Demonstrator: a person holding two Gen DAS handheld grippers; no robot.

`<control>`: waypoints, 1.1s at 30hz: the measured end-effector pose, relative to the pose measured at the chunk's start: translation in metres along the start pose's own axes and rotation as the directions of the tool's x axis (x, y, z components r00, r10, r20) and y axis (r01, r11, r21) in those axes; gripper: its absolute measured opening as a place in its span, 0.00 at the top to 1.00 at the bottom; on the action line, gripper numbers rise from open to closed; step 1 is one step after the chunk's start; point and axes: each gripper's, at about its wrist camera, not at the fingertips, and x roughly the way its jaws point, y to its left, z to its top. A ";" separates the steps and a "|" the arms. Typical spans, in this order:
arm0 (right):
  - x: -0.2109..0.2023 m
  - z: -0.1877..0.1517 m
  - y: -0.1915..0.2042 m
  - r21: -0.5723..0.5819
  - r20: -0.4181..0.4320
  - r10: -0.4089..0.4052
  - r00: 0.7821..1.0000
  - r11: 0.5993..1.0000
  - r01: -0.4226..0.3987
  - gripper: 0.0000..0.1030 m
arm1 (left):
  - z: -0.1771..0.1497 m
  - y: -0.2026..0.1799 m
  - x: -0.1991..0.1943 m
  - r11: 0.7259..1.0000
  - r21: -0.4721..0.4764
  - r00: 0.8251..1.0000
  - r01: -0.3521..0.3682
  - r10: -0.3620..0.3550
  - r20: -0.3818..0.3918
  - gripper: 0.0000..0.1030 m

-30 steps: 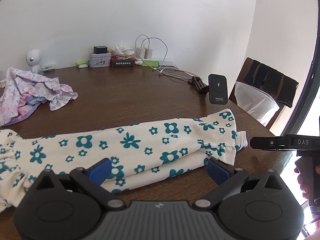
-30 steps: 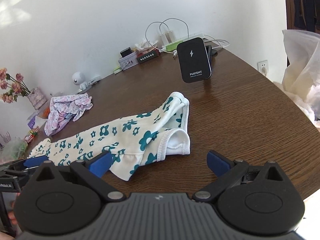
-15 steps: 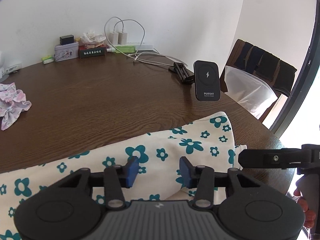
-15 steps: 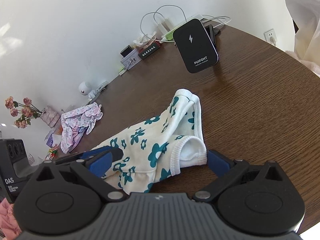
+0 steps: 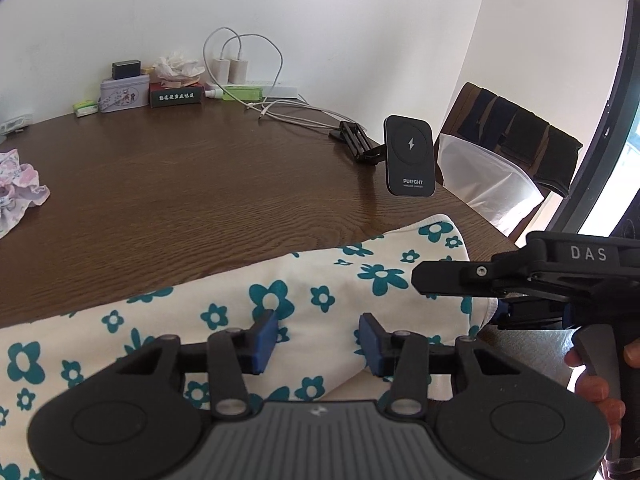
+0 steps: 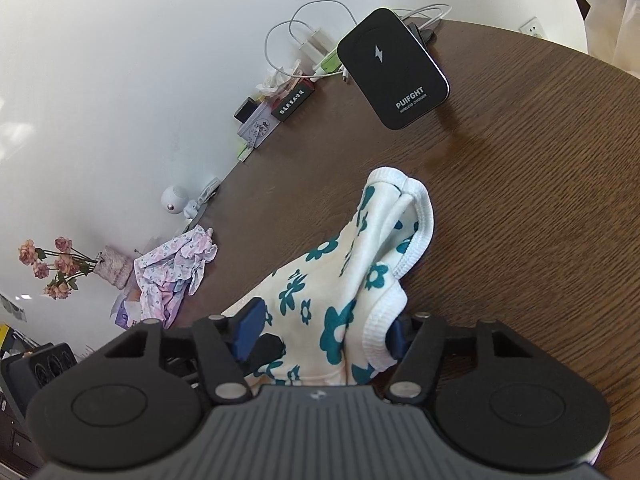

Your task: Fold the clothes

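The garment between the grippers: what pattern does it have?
Cream garment with teal flowers and white ribbed trim; clearest in the left wrist view.

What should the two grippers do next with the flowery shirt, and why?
Probably finish pinching, then lift the end. The right gripper is closing with the shirt bunched between its jaws, and the left gripper is half closed over the same end. The shirt lies long on the table, unfolded.

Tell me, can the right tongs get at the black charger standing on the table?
Probably yes. The right tongs are closing around the flowered garment, but only bare table lies between them and the charger beyond it.
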 end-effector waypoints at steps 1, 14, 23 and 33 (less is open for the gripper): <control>0.001 0.000 0.000 0.005 0.003 -0.010 1.000 1.000 0.010 0.51 | 0.000 0.001 0.000 1.000 -0.001 1.000 0.007 -0.007 0.001 0.58; -0.006 0.018 0.023 -0.170 0.040 -0.081 0.996 0.982 0.087 0.86 | 0.012 -0.010 0.015 0.999 0.019 0.999 0.048 -0.047 -0.020 0.57; -0.015 0.017 0.092 -0.607 0.120 -0.217 0.969 0.756 0.244 0.86 | 0.025 0.016 -0.016 0.997 -0.063 0.997 0.050 -0.047 0.055 0.47; 0.019 -0.027 0.156 -0.881 0.151 -0.305 0.940 0.391 0.268 0.86 | 0.023 0.045 0.016 0.990 -0.104 0.995 0.090 -0.094 -0.041 0.75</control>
